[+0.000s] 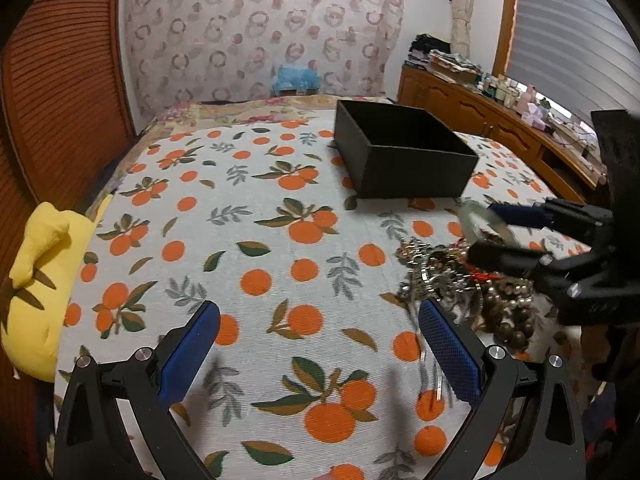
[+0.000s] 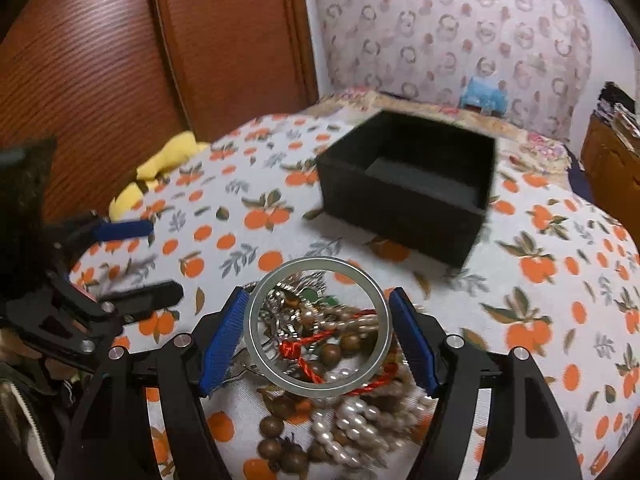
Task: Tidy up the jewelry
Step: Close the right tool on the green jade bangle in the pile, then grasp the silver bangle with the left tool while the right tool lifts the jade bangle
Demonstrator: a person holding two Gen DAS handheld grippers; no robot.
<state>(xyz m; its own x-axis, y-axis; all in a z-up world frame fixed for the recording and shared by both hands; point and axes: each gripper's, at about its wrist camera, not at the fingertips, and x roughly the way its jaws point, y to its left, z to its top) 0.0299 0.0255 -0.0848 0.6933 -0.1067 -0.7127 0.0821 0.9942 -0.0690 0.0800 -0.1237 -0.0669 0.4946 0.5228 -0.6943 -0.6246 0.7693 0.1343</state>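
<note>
1. The right tool (image 2: 318, 336) hangs over a heap of jewelry on the bed (image 2: 520, 320). A silver bangle (image 2: 318, 326) sits between its blue pads (image 2: 222, 340).
2. The bangle's left edge meets the left pad. Its right edge lies just beside the right pad, and with the blur I cannot tell whether that side presses. The bangle appears raised above the heap, so the tool seems to be gripping it, jaws wide.
3. Through the bangle and below it lies the heap (image 2: 340, 392): brown wooden beads (image 2: 280, 440), a string of pearls (image 2: 352, 420), a red cord (image 2: 304, 348), silver chains and something green.
4. In the left wrist view the same heap (image 1: 460, 280) lies on the right part of the bed, with the right tool (image 1: 476, 236) reaching in from the right and the bangle (image 1: 474, 220) blurred at its tips.
5. The left tool (image 1: 318, 352) is open, with nothing between its pads. It hovers over the orange-print bedspread (image 1: 280, 220), left of the heap.
6. A black box (image 2: 408, 188) stands open on the bed beyond the heap, well apart from it. Its inside looks bare.
7. A yellow plush toy (image 1: 40, 280) lies at the bed's left edge, beside a brown wooden panel (image 1: 60, 80).
8. A wooden dresser (image 1: 500, 120) crowded with small items runs along the right, under a window blind (image 1: 568, 20).
</note>
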